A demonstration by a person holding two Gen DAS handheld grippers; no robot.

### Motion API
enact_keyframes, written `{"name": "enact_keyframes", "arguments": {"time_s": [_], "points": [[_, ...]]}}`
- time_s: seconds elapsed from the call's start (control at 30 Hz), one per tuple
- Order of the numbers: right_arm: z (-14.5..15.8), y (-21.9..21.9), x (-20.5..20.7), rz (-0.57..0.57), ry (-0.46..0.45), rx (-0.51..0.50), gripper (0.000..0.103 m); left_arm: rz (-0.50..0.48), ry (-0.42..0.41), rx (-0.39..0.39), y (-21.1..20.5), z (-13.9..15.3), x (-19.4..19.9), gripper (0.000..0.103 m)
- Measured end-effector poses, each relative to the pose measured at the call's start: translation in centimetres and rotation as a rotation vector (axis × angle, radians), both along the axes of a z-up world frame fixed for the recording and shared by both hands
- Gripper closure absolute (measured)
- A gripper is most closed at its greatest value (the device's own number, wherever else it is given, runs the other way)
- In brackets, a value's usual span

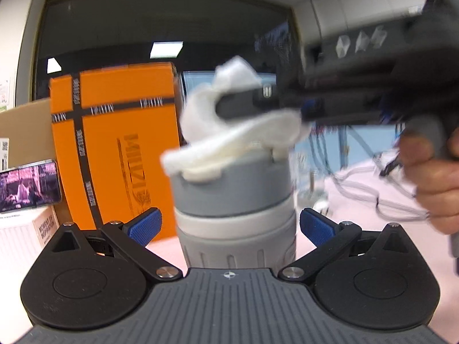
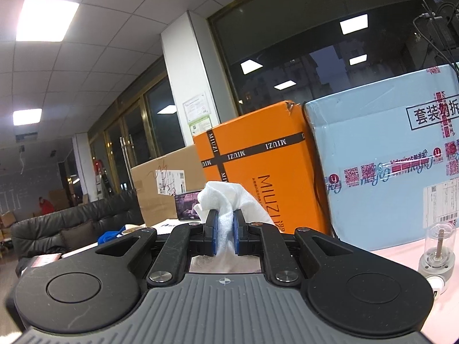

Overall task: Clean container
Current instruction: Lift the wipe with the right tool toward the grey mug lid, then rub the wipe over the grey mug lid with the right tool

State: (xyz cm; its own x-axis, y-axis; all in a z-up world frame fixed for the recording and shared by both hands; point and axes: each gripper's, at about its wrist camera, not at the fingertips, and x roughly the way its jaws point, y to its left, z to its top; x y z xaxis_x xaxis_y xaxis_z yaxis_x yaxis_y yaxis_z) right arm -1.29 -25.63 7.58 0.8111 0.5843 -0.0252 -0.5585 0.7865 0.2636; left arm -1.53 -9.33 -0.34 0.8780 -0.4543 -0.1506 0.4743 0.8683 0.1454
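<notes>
A grey container (image 1: 233,200) with a darker grey top stands upright between the blue pads (image 1: 146,226) of my left gripper (image 1: 231,228), which is open; a gap shows on each side. From the right, my right gripper (image 1: 238,109) reaches over the container's top, blurred, shut on a white cloth (image 1: 229,132). The cloth rests on the container's rim. A hand (image 1: 433,177) holds that gripper's handle. In the right wrist view the right gripper (image 2: 225,229) pinches the white cloth (image 2: 229,197) between its blue pads; the container is hidden there.
An orange box (image 1: 114,149) stands just behind the container, a light blue box (image 2: 387,172) to its right and a brown carton (image 2: 163,189) to its left. A lit phone screen (image 1: 28,186) leans at the left. A small glass-domed device (image 2: 437,249) sits on the pink table (image 1: 166,249).
</notes>
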Motion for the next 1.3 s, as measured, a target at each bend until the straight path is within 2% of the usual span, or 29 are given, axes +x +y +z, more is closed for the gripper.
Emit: {"name": "enact_keyframes", "arguments": {"time_s": [0.13,0.17,0.2,0.27,0.5,0.83,0.97,1.13,1.3], "points": [[-0.2,0.4,-0.3,0.001,0.002,-0.003,0.093,-0.004,-0.014,-0.019,-0.5,0.0,0.0,0.001],[-0.3,0.4,-0.5,0.002,0.001,-0.002,0.093,0.004,-0.026,-0.011,-0.7,0.0,-0.2,0.007],[-0.3,0.4,-0.7,0.003,0.000,0.000,0.093,0.010,-0.034,-0.008,-0.8,0.0,-0.3,0.018],[-0.3,0.5,-0.9,0.005,-0.002,0.003,0.093,0.013,-0.041,-0.016,-0.7,0.1,-0.5,0.020],[-0.4,1.1,-1.1,0.035,-0.003,0.001,0.093,-0.013,-0.037,-0.054,0.5,0.4,-1.7,0.021],[-0.1,1.9,-2.7,0.157,0.007,-0.019,0.093,-0.020,-0.051,-0.047,1.7,0.3,-4.2,0.021],[0.2,1.7,-3.1,0.124,0.009,-0.038,0.093,-0.012,-0.082,-0.020,1.1,0.0,-4.7,0.020],[0.4,1.6,-4.1,0.073,-0.018,-0.075,0.093,0.002,-0.091,-0.023,0.9,-0.2,-4.9,0.019],[0.5,1.2,-4.5,0.161,0.003,-0.050,0.093,0.016,-0.094,-0.033,1.0,-0.1,-5.0,0.018]]}}
